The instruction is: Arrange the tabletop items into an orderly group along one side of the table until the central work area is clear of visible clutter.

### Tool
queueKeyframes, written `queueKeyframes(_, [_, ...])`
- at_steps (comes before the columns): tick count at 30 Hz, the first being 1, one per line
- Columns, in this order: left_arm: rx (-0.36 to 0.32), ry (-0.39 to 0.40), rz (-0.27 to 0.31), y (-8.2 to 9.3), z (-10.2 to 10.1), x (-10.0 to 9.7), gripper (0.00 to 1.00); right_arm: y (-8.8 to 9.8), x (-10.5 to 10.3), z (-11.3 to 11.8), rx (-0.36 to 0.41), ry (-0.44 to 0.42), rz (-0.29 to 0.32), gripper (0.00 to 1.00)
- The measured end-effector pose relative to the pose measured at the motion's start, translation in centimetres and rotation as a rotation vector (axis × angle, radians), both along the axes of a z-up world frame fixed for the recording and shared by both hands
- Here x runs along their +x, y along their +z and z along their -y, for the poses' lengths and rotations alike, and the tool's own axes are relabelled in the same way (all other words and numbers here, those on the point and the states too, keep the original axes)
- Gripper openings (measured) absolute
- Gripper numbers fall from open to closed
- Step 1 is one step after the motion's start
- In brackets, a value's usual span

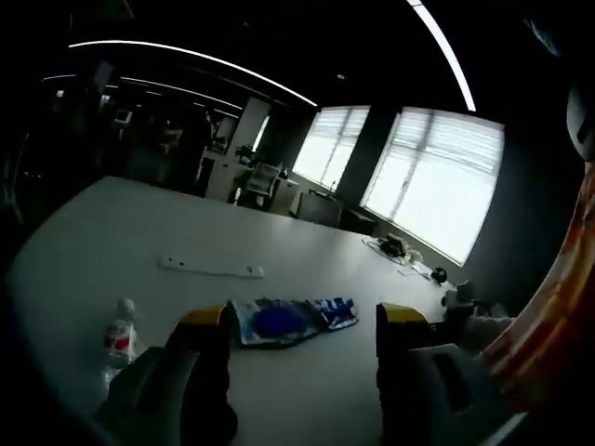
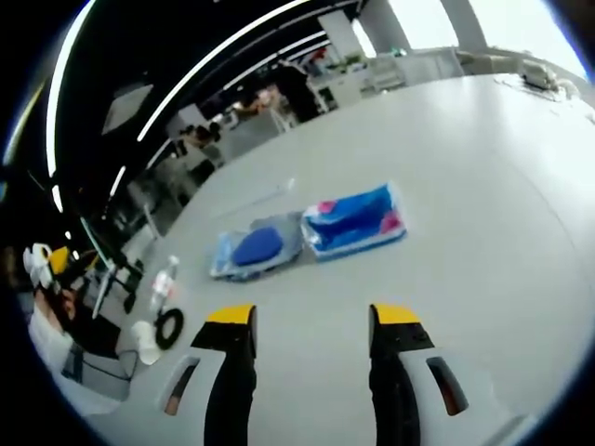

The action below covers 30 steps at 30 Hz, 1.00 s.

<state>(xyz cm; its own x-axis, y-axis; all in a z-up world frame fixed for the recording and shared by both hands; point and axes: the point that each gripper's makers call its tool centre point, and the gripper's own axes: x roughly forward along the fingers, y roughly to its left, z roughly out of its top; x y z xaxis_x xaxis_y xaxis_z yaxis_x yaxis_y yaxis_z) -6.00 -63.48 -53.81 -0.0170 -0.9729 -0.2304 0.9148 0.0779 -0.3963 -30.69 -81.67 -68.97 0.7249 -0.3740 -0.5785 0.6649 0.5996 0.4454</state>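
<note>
My right claw hangs wide apart and holds nothing above the white table. Just ahead of it lie two flat soft plastic packets touching end to end: a blue-and-pink one and a blue-and-grey one, their shared long axis crosswise to my jaws. My left claw also gapes empty; a small clear plastic bottle stands upright beside its left jaw. Bare tabletop surrounds them.
</note>
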Motion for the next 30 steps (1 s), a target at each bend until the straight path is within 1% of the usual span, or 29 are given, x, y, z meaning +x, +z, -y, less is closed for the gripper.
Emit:
queueKeyframes(4, [0.042,-0.003,0.0,-1.3,-0.5,-0.2,0.63,-0.2,-0.2,-0.3,0.011,-0.005,0.001,0.46])
queueKeyframes(6, [0.068,-0.004,-0.031,-2.5,-0.8,-0.3,0.63,-0.3,-0.3,-0.4,0.017,-0.008,0.001,0.46])
queueKeyframes(7, [0.094,-0.009,-0.057,-3.2,-1.1,-0.6,0.64,-0.3,-0.3,-0.5,0.018,-0.007,0.0,0.46])
queueKeyframes(9, [0.138,-0.029,-0.09,-4.7,-1.6,-1.2,0.68,-0.4,-0.4,-0.6,0.02,-0.002,-0.004,0.45])
queueKeyframes(10, [0.153,-0.034,-0.112,-5.3,-1.8,-1.4,0.69,-0.4,-0.4,-0.6,0.022,0.001,-0.005,0.45])
queueKeyframes(11, [0.186,-0.041,-0.149,-6.4,-2.1,-1.9,0.7,-0.5,-0.4,-0.7,0.026,0.003,-0.004,0.45])
queueKeyframes(12, [0.202,-0.041,-0.158,-7.0,-2.3,-2.0,0.69,-0.6,-0.4,-0.8,0.03,0.003,-0.003,0.45])
queueKeyframes(13, [0.211,-0.037,-0.155,-7.6,-2.4,-2.0,0.69,-0.6,-0.3,-0.8,0.033,0.003,-0.004,0.45])
queueKeyframes(16, [0.284,-0.022,-0.154,-10.0,-3.4,-2.3,0.65,-0.8,-0.2,-1.0,0.04,0.009,-0.003,0.44])
queueKeyframes(18, [0.317,-0.004,-0.161,-11.1,-3.8,-2.2,0.62,-0.8,-0.1,-1.2,0.041,0.012,-0.002,0.44])
queueKeyframes(19, [0.347,0.011,-0.165,-11.8,-4.1,-2.1,0.61,-0.8,-0.1,-1.3,0.043,0.016,-0.001,0.44])
queueKeyframes(20, [0.352,0.022,-0.16,-12.2,-4.2,-1.9,0.59,-0.9,0.0,-1.4,0.047,0.02,-0.001,0.44])
queueKeyframes(21, [0.375,0.038,-0.164,-12.6,-4.4,-1.7,0.58,-0.9,0.0,-1.4,0.048,0.021,-0.001,0.44])
queueKeyframes(24, [0.442,0.019,-0.125,-14.1,-4.7,-1.6,0.59,-0.9,0.2,-1.6,0.056,0.023,0.005,0.43])
queueKeyframes(26, [0.487,-0.008,-0.076,-15.0,-4.8,-1.7,0.59,-0.9,0.2,-1.6,0.057,0.027,0.003,0.43])
queueKeyframes(28, [0.503,-0.017,-0.085,-15.9,-4.6,-1.8,0.58,-0.9,0.3,-1.6,0.058,0.028,0.005,0.43])
queueKeyframes(29, [0.514,-0.017,-0.099,-16.2,-4.6,-1.9,0.58,-0.9,0.3,-1.6,0.062,0.025,0.012,0.43])
queueKeyframes(30, [0.515,-0.004,-0.109,-16.4,-4.6,-1.8,0.57,-0.8,0.4,-1.6,0.066,0.02,0.019,0.43])
